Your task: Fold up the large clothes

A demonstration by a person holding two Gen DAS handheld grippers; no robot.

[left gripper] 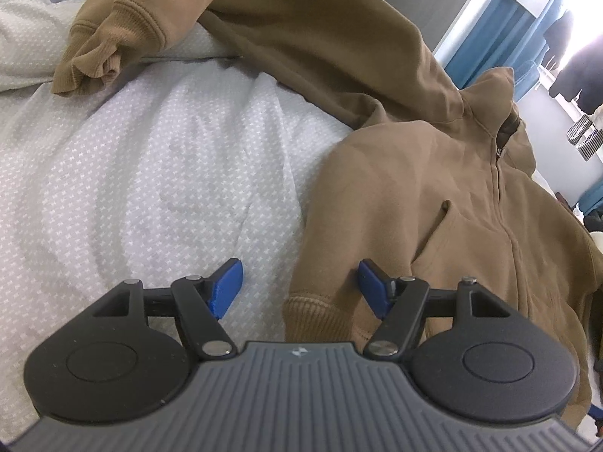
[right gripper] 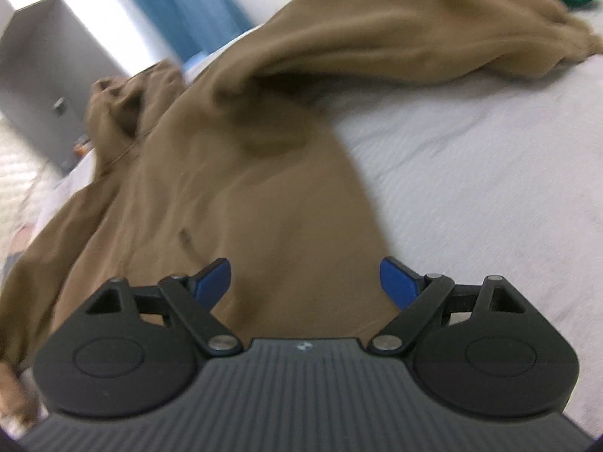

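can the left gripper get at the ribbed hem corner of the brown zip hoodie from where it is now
Probably yes. The left gripper is open, and the ribbed hem corner of the brown zip hoodie lies flat on the white bedspread, just ahead between its blue fingers. Nothing covers or blocks it.

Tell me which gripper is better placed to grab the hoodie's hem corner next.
Probably left. The left gripper is open, straddling the ribbed hem corner of the brown hoodie. The right gripper is open over mid-fabric in a blurred view.
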